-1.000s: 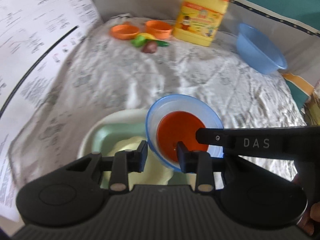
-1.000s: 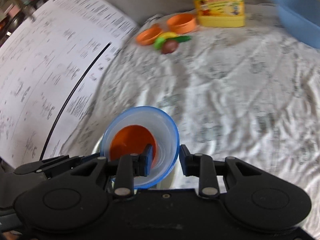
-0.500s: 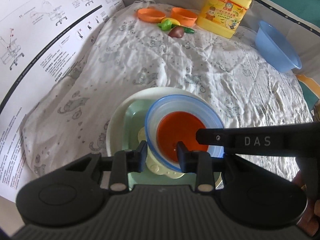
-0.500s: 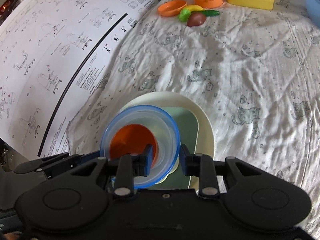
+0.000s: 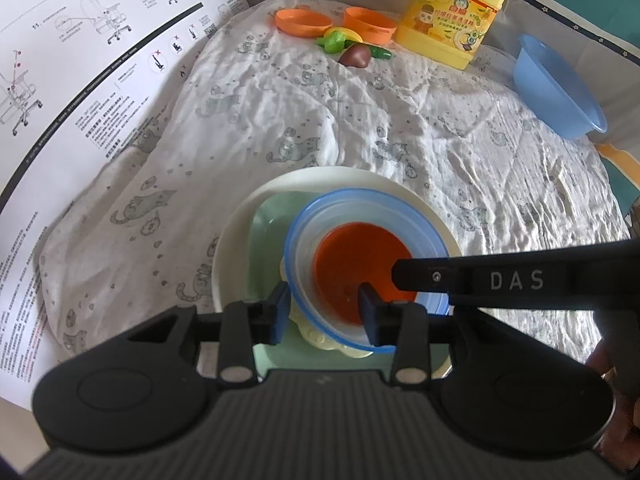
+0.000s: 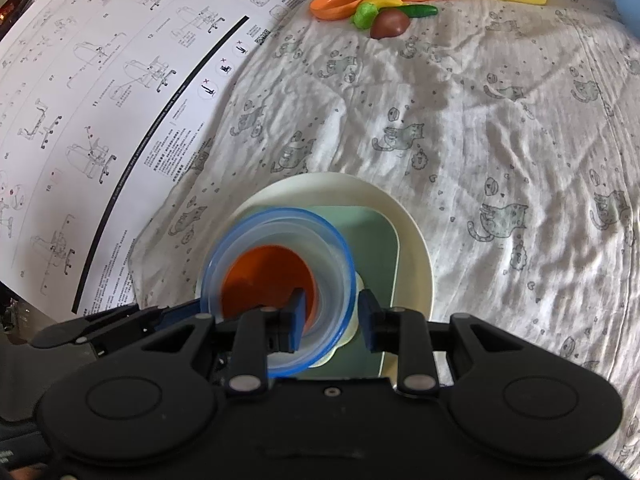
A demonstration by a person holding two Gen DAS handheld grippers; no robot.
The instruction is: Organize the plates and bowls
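Note:
A clear bowl with a blue rim point(image 5: 366, 268) holds an orange bowl point(image 5: 358, 268) inside it. My left gripper point(image 5: 322, 312) and my right gripper point(image 6: 330, 324) each straddle the blue-rimmed bowl's wall, one finger inside and one outside, shut on it from opposite sides. They hold it just above a stack: a cream round plate point(image 5: 248, 232), a pale green square plate point(image 5: 268, 220) and a small yellowish plate point(image 6: 348, 336). The same bowl point(image 6: 276, 276) and cream plate point(image 6: 412, 240) show in the right wrist view.
At the far end of the cat-print cloth point(image 5: 360, 120) lie two orange bowls point(image 5: 304, 22), toy fruit and vegetables point(image 5: 354, 48), a yellow detergent jug point(image 5: 452, 12) and a blue basin point(image 5: 556, 88). A large instruction sheet point(image 5: 80, 80) lies to the left.
Both grippers have carried the blue-rimmed bowl to over the plate stack and lowered it closer. The views have steadied from blur.

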